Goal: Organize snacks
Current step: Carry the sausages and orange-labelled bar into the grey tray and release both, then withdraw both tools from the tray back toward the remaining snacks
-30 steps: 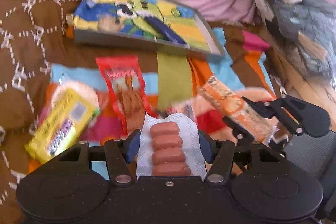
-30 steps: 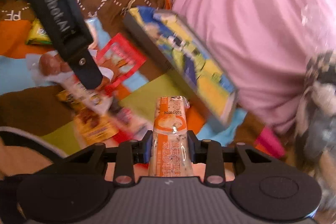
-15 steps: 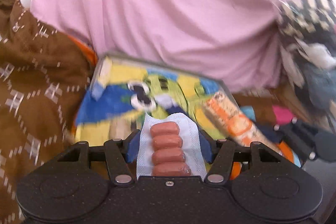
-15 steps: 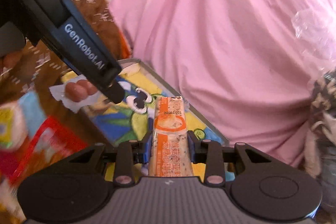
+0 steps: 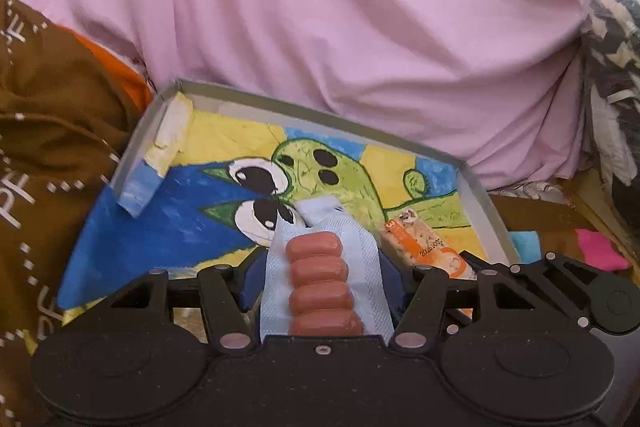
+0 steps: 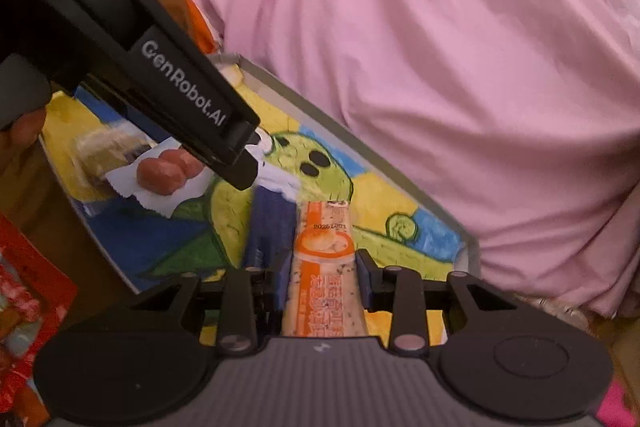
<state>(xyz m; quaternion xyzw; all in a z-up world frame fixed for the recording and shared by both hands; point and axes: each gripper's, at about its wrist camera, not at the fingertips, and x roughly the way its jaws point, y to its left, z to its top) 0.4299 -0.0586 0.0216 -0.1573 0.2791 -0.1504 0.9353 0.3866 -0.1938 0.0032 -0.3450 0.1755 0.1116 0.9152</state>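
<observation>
My left gripper [image 5: 318, 267] is shut on a clear pack of small sausages [image 5: 318, 279], held just above a shallow grey tray [image 5: 158, 115] lined with a bright cartoon drawing. My right gripper [image 6: 322, 275] is shut on an orange snack stick [image 6: 324, 267], also over the tray's right part. In the left wrist view the orange snack stick [image 5: 424, 245] pokes in from the right beside the right gripper. In the right wrist view the left gripper [image 6: 240, 159] crosses from the upper left with the sausage pack [image 6: 160, 173] under it.
A large pink cloth mass [image 5: 340, 19] rises directly behind the tray. Brown patterned fabric [image 5: 44, 147] lies to the left. A red snack packet [image 6: 28, 303] sits at the lower left of the right wrist view. Dark checked clutter [image 5: 612, 75] fills the far right.
Both grippers have moved forward from the loose snacks on the blanket to over the tray, each still holding its snack. The tray now fills both views.
</observation>
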